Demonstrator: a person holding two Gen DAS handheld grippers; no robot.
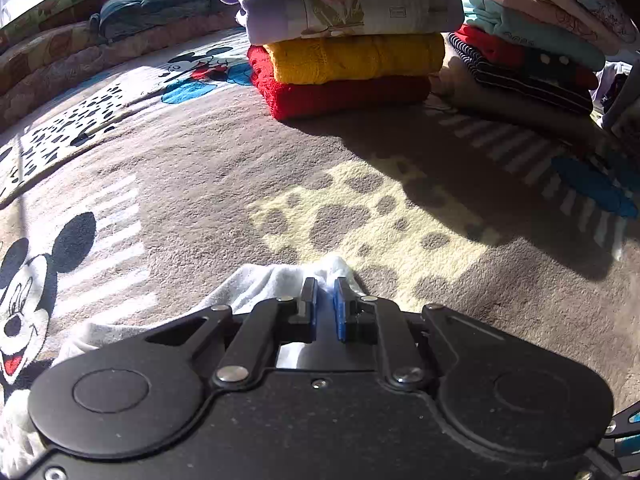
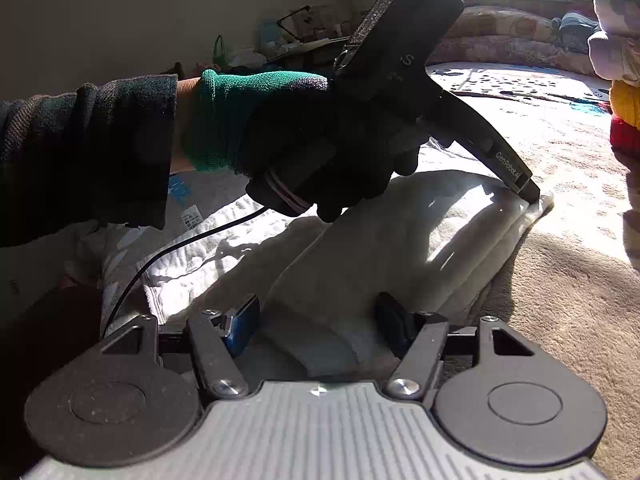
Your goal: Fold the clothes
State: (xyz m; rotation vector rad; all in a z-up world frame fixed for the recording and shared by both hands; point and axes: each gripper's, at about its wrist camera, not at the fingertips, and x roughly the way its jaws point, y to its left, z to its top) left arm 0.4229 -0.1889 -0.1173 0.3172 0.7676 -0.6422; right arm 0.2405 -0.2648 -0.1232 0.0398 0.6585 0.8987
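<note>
A brown carpet (image 1: 208, 160) printed with cartoon mice, paw marks and spotted patches covers the floor. On it lies the white garment (image 2: 400, 240), soft and fleecy, folded into a thick pad with rolled layers along its far edge, half in sun and half in shadow. Beyond it stand two stacks of folded clothes (image 1: 352, 40), red and yellow knits at the bottom of the nearer one. The left gripper (image 1: 325, 300), held by a hand in a black and green glove (image 2: 288, 140), has its jaws clamped on the garment's far corner; its side reads "GenRobot.AI". The right gripper (image 2: 320, 320) has its jaws wide apart around the near edge.
</note>
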